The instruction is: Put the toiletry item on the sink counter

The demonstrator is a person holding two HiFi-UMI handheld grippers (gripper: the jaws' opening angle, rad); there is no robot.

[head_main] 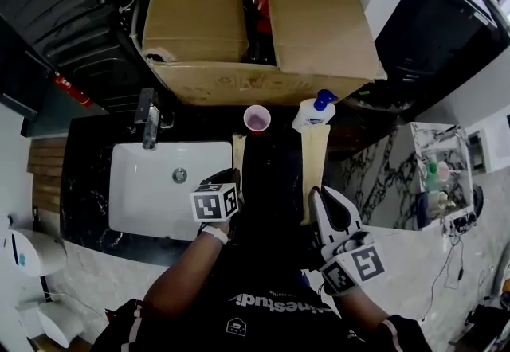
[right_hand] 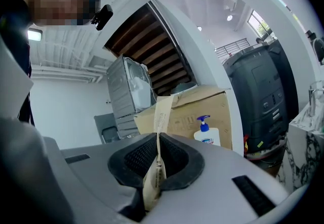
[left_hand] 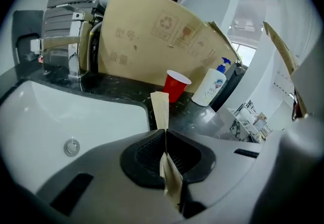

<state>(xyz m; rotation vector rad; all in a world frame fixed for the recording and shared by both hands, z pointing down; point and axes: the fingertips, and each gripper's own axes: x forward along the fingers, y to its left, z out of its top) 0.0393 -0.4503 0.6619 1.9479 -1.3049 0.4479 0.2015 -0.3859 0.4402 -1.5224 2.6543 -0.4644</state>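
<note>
Pump bottle (head_main: pixel 312 113) stands upright on tabletop (head_main: pixel 199 126), just beside red cup (head_main: pixel 256 119), in front of box (head_main: pixel 199 16). L gripper (left_hand: pixel 160 99) & R gripper (right_hand: pixel 162 106): jaws together, nothing btwn them, both apart from bottle. Placing looks done; next prob. just clear off w/o bumping it.

Matt cardboard box (head_main: pixel 199 16); glossy sink (head_main: pixel 143 183); polished black counter (head_main: pixel 88 191); paper strips (head_main: pixel 315 167).
</note>
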